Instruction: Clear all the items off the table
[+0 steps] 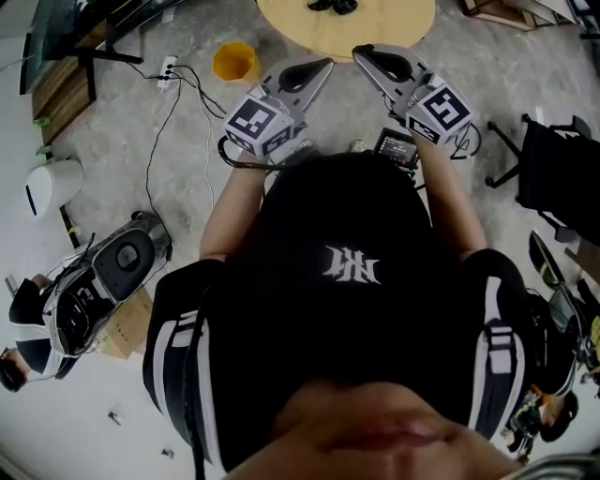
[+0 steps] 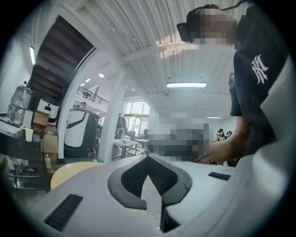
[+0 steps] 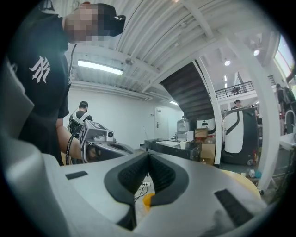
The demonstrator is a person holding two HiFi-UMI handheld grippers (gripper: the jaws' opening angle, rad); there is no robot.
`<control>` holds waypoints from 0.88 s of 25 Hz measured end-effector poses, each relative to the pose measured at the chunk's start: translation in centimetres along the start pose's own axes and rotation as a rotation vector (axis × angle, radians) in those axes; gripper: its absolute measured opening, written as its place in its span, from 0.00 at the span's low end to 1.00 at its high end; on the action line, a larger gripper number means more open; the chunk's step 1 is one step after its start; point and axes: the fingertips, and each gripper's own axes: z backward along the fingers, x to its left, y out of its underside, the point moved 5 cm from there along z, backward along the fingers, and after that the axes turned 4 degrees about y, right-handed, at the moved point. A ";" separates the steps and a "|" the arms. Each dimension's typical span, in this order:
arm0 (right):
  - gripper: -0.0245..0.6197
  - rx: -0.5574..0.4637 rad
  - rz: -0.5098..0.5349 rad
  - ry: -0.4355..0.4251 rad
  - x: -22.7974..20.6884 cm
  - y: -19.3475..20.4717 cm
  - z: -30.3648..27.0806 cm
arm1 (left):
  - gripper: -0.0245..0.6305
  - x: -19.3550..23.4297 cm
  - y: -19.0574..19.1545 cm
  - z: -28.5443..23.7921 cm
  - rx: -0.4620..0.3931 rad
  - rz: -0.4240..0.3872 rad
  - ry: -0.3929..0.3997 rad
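A round pale wooden table (image 1: 375, 33) stands in front of me at the top of the head view. Some dark items (image 1: 333, 6) lie on it at the frame's edge, too cut off to identify. My left gripper (image 1: 324, 65) and right gripper (image 1: 360, 52) are held up side by side just short of the table's near rim. Both are shut with nothing between the jaws. In the left gripper view the shut gripper (image 2: 148, 159) points across the room, with the table (image 2: 71, 172) low on the left. From the right gripper view, the shut gripper (image 3: 149, 157) faces the left gripper (image 3: 99, 139).
An orange bin (image 1: 234, 61) stands on the floor left of the table, with a power strip (image 1: 167, 72) and cables nearby. A black chair (image 1: 562, 169) is at the right. A grey machine (image 1: 117, 262) sits on the floor at the left.
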 end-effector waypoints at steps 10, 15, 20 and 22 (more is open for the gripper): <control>0.04 0.041 0.035 0.024 1.0 -0.4 -2.6 | 0.05 2.1 0.6 3.0 -0.020 0.009 0.002; 0.04 0.047 0.050 0.063 1.4 -0.8 -4.4 | 0.05 3.6 0.9 4.8 -0.029 0.017 0.028; 0.04 0.083 0.047 0.084 1.9 -0.1 -6.1 | 0.05 5.6 1.9 5.9 -0.022 0.045 0.035; 0.04 0.099 0.039 0.082 1.6 0.4 -6.5 | 0.05 6.5 2.3 6.0 -0.017 0.062 0.025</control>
